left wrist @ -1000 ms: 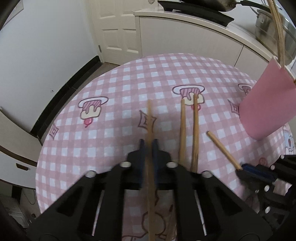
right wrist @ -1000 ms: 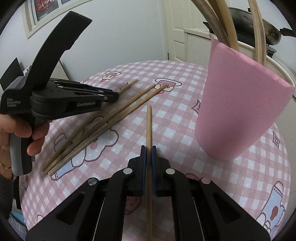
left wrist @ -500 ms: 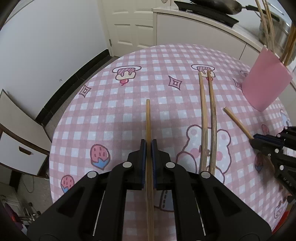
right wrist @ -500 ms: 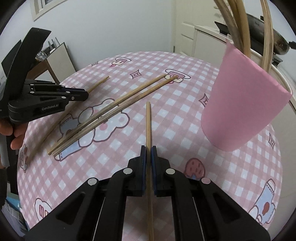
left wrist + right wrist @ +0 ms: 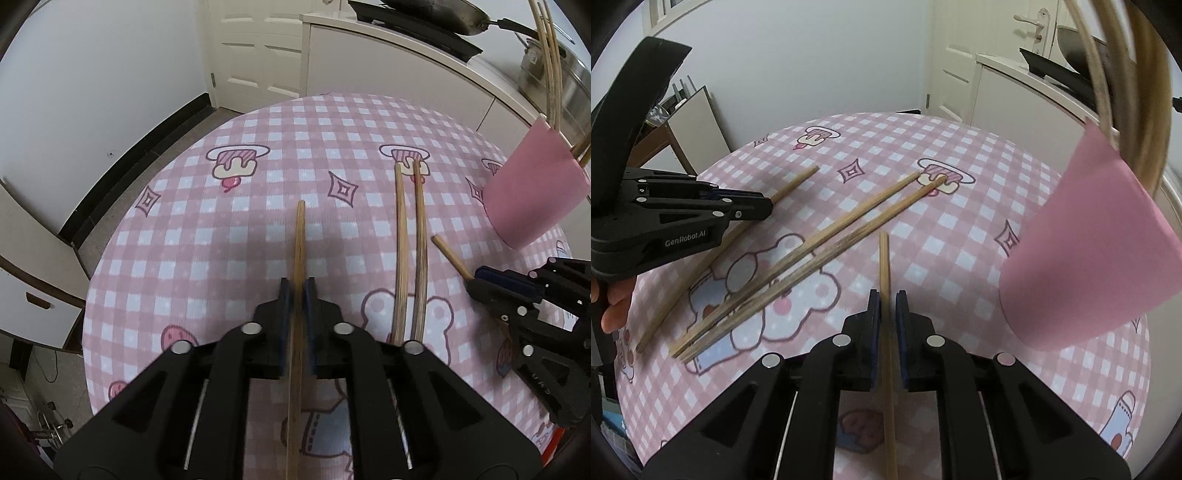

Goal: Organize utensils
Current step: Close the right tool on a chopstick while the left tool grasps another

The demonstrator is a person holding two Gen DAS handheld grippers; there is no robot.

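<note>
straddling a bamboo chopstick (image 5: 300,236), the left gripper (image 5: 298,291) has its jaws opening, with a thin gap showing on either side of the stick, so the pads do not press on it. that chopstick runs straight out past the fingertips over the middle of the round table (image 5: 184,221), whose cloth is a pink and white check with cartoon prints; whether the stick rests on the cloth cannot be told.

the right gripper (image 5: 886,306) likewise has a second chopstick (image 5: 884,266) between its blue pads (image 5: 873,325). its jaws are opening as well, and slim gaps show beside the wood. this stick points toward the far edge of the table.

between the two grippers a pair of chopsticks (image 5: 812,251) lies flat on the cloth, side by side and nearly touching, their far tips on a cake print and their near ends over a bear print.

toward the right edge of the table stands a pink cup (image 5: 1089,258), upright, well apart from the loose pair, with several more chopsticks (image 5: 1145,92) standing in it and rising above its rim.

fingers of a hand (image 5: 615,306) show at the left gripper's handle in the right wrist view. beyond the far edge of the table are a white door (image 5: 258,48) and a white cabinet with a pan (image 5: 424,11) on top.
</note>
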